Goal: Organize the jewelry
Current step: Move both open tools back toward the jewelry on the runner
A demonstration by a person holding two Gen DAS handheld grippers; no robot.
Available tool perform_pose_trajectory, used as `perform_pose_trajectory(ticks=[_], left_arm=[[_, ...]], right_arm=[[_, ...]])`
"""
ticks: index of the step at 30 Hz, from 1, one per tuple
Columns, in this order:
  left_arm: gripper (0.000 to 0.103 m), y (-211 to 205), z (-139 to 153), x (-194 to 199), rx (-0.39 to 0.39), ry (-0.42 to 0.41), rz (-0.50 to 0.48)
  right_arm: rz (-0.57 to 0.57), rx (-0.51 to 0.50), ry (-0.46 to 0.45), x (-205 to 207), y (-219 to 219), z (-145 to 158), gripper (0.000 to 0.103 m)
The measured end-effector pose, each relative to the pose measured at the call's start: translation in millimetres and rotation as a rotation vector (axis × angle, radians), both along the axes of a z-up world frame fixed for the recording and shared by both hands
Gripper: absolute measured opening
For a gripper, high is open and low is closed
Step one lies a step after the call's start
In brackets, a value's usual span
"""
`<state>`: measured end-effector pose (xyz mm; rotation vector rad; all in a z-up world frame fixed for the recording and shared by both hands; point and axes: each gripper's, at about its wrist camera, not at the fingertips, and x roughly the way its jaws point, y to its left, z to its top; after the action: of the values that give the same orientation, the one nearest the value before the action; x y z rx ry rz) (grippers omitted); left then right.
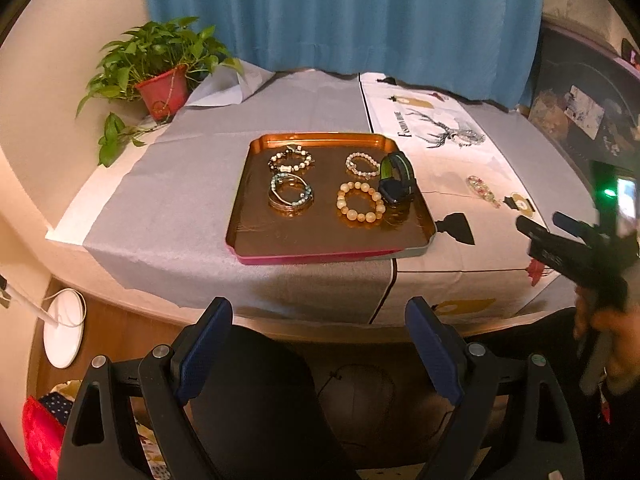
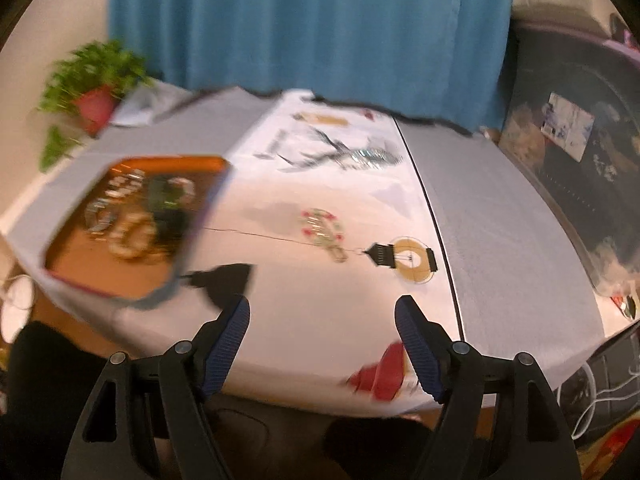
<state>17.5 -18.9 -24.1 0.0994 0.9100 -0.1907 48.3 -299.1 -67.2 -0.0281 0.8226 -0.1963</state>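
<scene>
Copper-coloured rectangular metal tray (image 1: 245, 216) on the grey-and-white printed tablecloth (image 1: 168, 200), already loaded: four beaded bracelets in two rows, plus a black-and-green wristband (image 1: 396, 178) leaning at the right rim. One clear beaded bracelet with red flecks (image 2: 325, 229) left outside on the white panel, right of the tray (likely the last piece to collect). Right gripper (image 2: 322, 312) aimed toward it, jaws apart, nothing between. Left gripper (image 1: 318, 312) back at the table edge, jaws wide, empty, probably just waiting.

Five bracelets (image 1: 361, 202) in tray (image 1: 240, 216); one (image 1: 483, 190) outside.
</scene>
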Motion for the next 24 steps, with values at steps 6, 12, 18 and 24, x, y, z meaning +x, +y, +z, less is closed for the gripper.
perform_pose_trajectory(ticks=[6, 12, 18, 24], left_arm=[[0.086, -10, -6, 29, 0.018, 0.031, 0.004], [0.086, -24, -10, 48, 0.044, 0.05, -0.006], [0.086, -43, -14, 61, 0.061, 0.067, -0.033], [0.086, -69, -18, 68, 0.069, 0.074, -0.083]], right_arm=[[-0.008, -0.036, 0.063, 65, -20, -36, 0.076], [-0.04, -0.029, 0.07, 109, -36, -46, 0.076], [-0.23, 0.046, -0.023, 128, -109, -23, 0.076], [-0.191, 0.176, 0.023, 120, -141, -31, 0.076]])
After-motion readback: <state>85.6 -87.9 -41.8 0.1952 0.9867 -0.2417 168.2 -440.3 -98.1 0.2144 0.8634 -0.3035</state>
